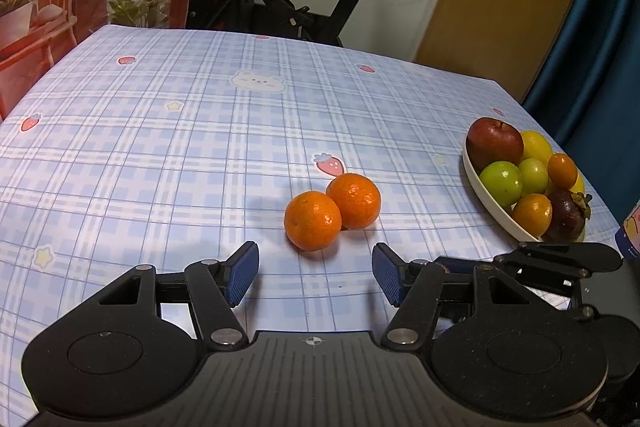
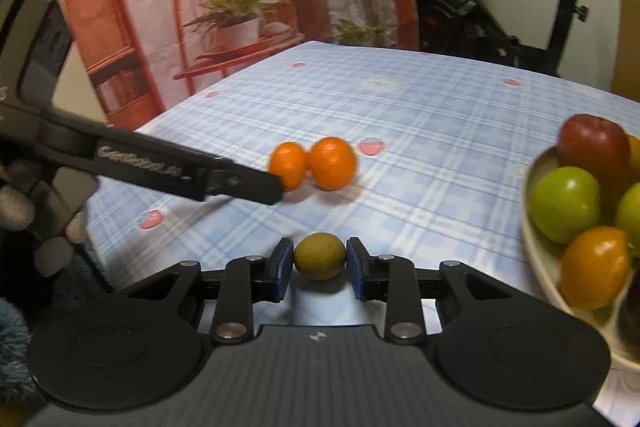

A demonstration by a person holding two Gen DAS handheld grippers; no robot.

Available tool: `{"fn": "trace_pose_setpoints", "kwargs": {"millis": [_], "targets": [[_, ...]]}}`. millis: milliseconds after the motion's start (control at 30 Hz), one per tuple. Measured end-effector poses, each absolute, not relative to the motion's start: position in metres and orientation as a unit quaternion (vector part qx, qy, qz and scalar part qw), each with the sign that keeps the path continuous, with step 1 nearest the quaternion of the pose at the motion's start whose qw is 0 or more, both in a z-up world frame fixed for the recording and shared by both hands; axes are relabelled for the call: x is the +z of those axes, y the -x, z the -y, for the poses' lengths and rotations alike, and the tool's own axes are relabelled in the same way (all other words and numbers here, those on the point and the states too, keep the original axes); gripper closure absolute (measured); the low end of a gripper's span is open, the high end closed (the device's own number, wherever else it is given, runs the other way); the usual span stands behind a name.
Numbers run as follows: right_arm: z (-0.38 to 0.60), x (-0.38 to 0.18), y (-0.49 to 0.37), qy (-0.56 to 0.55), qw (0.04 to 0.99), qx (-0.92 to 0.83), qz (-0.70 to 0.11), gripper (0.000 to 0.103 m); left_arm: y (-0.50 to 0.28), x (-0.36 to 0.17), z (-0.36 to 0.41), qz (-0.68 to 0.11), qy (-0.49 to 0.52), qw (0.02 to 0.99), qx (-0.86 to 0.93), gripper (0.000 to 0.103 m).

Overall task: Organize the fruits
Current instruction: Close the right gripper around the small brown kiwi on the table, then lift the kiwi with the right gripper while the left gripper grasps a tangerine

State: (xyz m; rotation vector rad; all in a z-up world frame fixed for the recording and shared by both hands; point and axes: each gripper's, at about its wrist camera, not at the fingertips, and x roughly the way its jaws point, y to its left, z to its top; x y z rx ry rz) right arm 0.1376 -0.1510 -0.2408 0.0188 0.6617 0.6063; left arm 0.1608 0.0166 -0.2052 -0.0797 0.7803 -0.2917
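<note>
2 oranges (image 1: 332, 211) before wide-spread left jaws; right jaws clamping a small olive-green fruit (image 2: 319, 255).

A smooth, printed plaid tablecloth (image 1: 160, 155) with a faint sheen is seen across the middle of the frame. Glossy, finely dimpled peel is shown by two oranges (image 1: 332, 213). Matt black plastic, silver metal pins and ribbed blue pads are seen on the left gripper (image 1: 314, 273). A dull, matt skin is shown by the small green fruit (image 2: 319, 255). A smooth cream plate (image 1: 486, 205) is seen at right.
</note>
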Motion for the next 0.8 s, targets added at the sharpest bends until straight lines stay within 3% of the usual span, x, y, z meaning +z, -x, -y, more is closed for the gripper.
{"fn": "trace_pose_setpoints", "kwargs": {"millis": [167, 233, 467, 800], "targets": [[0.157, -0.241, -0.14, -0.017, 0.906, 0.278, -0.32, 0.072, -0.161, -0.205, -0.016, -0.374, 0.039, 0.916, -0.143, 0.039], [0.157, -0.24, -0.139, -0.016, 0.906, 0.278, -0.32, 0.072, -0.161, -0.205, -0.014, -0.368, 0.035, 0.917, -0.147, 0.047], [0.158, -0.24, -0.139, -0.019, 0.907, 0.276, -0.319, 0.072, -0.169, -0.203, -0.016, -0.35, 0.025, 0.925, -0.145, 0.055], [0.159, -0.24, -0.139, -0.023, 0.906, 0.276, -0.321, 0.072, -0.186, -0.21, -0.016, -0.355, 0.041, 0.919, -0.164, 0.056]]}}
